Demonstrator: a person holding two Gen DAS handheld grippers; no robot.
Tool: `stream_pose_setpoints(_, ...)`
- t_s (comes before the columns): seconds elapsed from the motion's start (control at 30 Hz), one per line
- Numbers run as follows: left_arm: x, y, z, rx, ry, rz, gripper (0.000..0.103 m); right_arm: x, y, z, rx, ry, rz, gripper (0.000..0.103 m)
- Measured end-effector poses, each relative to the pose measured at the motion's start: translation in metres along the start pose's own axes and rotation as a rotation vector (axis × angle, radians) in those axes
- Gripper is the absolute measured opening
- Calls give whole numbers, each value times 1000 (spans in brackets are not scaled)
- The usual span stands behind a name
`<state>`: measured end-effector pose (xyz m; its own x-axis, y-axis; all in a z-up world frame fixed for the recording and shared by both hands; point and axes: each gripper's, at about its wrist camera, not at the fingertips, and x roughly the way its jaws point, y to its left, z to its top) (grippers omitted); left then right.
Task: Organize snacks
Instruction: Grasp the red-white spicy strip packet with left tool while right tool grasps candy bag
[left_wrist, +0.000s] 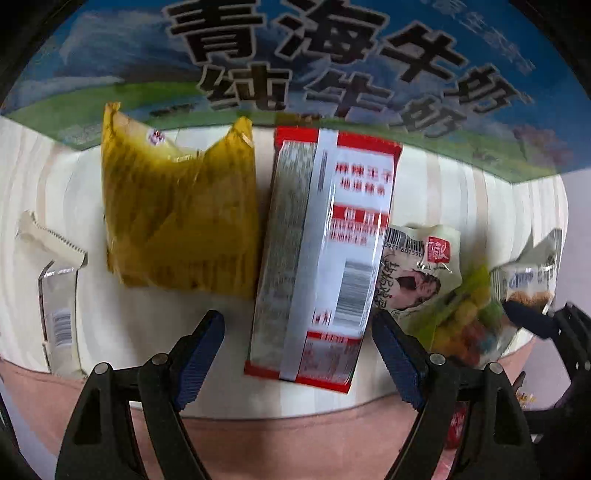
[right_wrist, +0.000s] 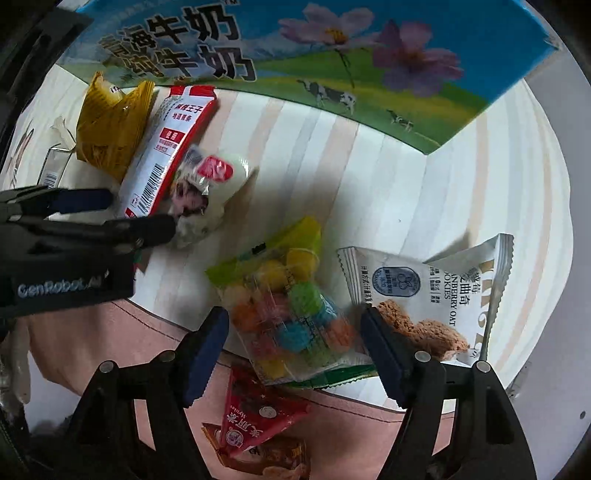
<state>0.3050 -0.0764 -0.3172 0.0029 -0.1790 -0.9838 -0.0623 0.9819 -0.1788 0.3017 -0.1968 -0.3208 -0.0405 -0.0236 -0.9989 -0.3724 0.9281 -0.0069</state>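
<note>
1. Snacks lie on a pale wooden board (right_wrist: 369, 177), in front of a blue milk box (left_wrist: 110, 66).
2. Left gripper (left_wrist: 299, 325) points down with its fingers set wide apart. A long red and white packet (left_wrist: 325, 258) lies between them. The blue pads do not press on it.
3. Just past the left finger lies a yellow bag (left_wrist: 177, 214), touching the red and white packet. A small white packet (left_wrist: 59, 295) lies farther out on that side.
4. Right gripper (right_wrist: 295, 328) also points down with its fingers wide. A clear bag of colourful candy (right_wrist: 291, 317) lies between them, not squeezed.
5. Beside its right finger lies a white cookie packet (right_wrist: 424, 291), which the pad seems to touch.
6. Below the fingers, off the board, a red packet (right_wrist: 255, 417) sits on something pink.
</note>
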Motion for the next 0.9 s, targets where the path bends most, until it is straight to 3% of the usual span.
stream_pose_setpoints(0.07,-5,0,-1,0,-27,-1,53,1,0,1,17,2,7,76)
stream_pose_setpoints(0.23,-9,5,-27,-17,-27,19,52,19,-5,-4,112,46,104,66)
stream_pose_setpoints(0.4,-9,18,-76,-40,1,49,52,23,-22,-15,272,41,280,66)
stream_pose_setpoints(0.47,-5,23,-92,-42,13,61,52,22,-28,-15,309,13,286,66)
stream_pose_setpoints(0.57,8,28,-98,-47,28,67,55,24,-38,-12,373,-10,304,75)
stream_pose_setpoints(0.67,18,25,-95,-42,34,60,63,24,-38,-7,401,-56,261,76)
stream_pose_setpoints(0.77,24,27,-92,-44,29,60,65,26,-27,-9,392,-82,164,62)
stream_pose_setpoints(0.83,25,30,-85,-56,22,55,65,24,-18,-15,378,-92,154,54)
stream_pose_setpoints(0.9,24,35,-77,-78,15,39,65,23,-15,-20,369,-72,179,53)
